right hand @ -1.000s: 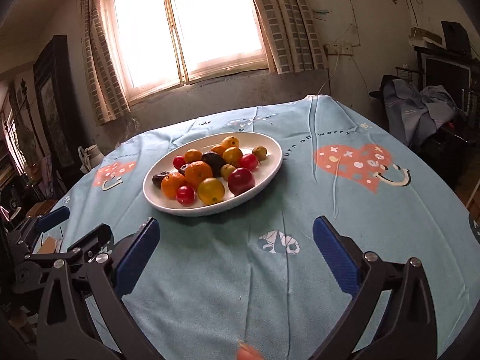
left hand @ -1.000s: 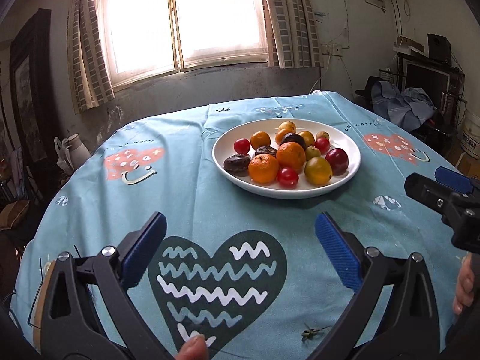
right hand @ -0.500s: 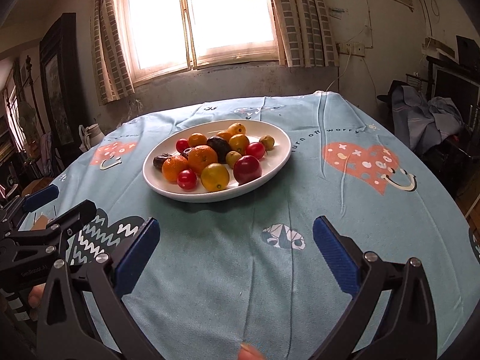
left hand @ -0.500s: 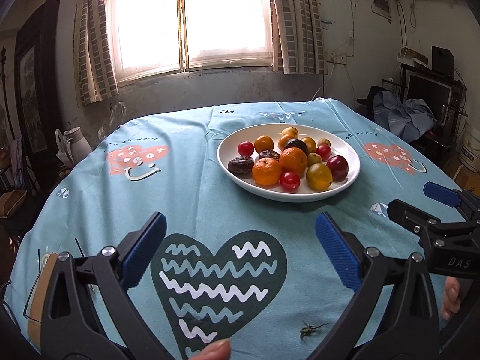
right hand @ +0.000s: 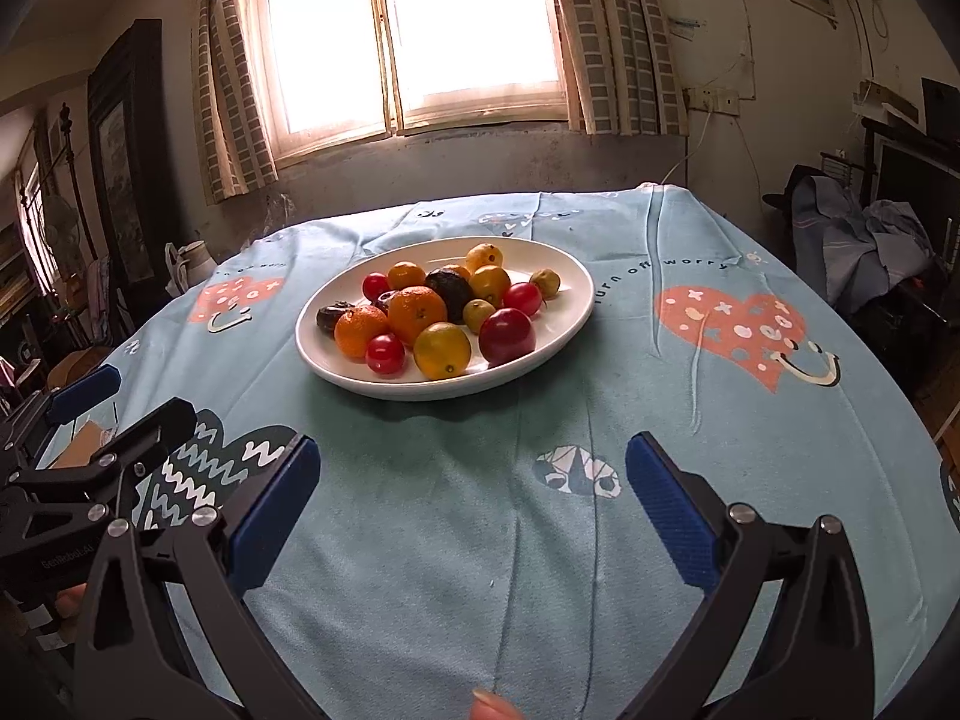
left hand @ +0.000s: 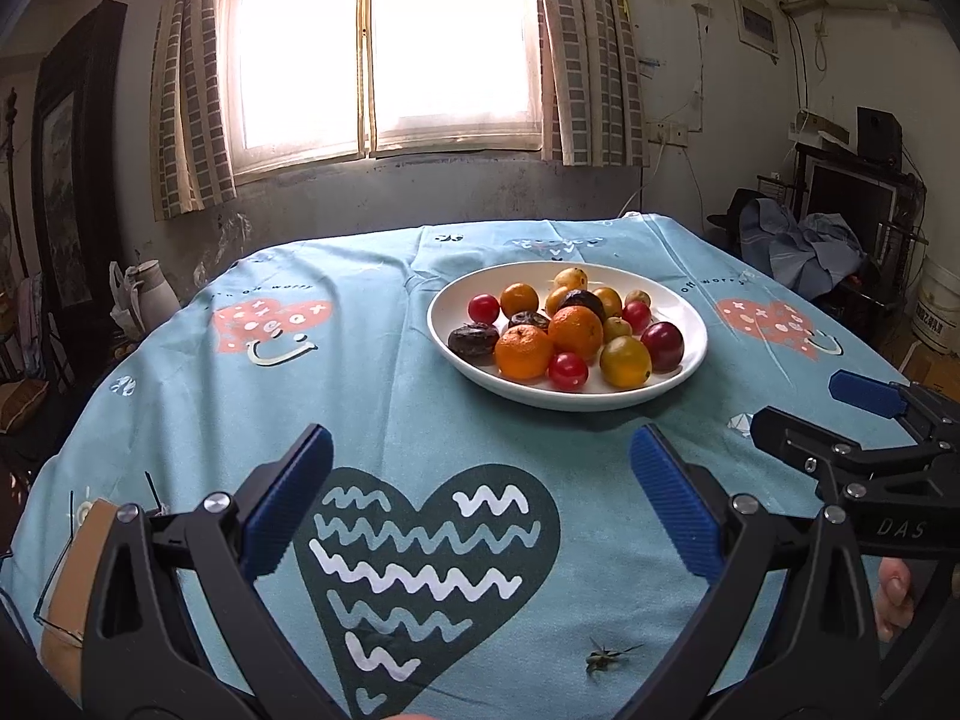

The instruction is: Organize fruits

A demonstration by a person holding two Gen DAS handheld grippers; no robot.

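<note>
Both grippers, the left gripper point(left hand: 480, 504) and the right gripper point(right hand: 471, 504), hang near me with their jaws spread wide and nothing between them, low over the bench point(left hand: 384, 420), well short of the fruit. All the fruits point(right hand: 429, 312) lie heaped together on one white plate point(right hand: 564, 276) at the far middle of the blue cloth: oranges, red and yellow ones, a few dark ones, mixed by colour and touching. No fruit lies loose on the cloth. That fits a plate just gathered as well as one waiting to be sorted. The wide jaws suit round fruit, I judge.
</note>
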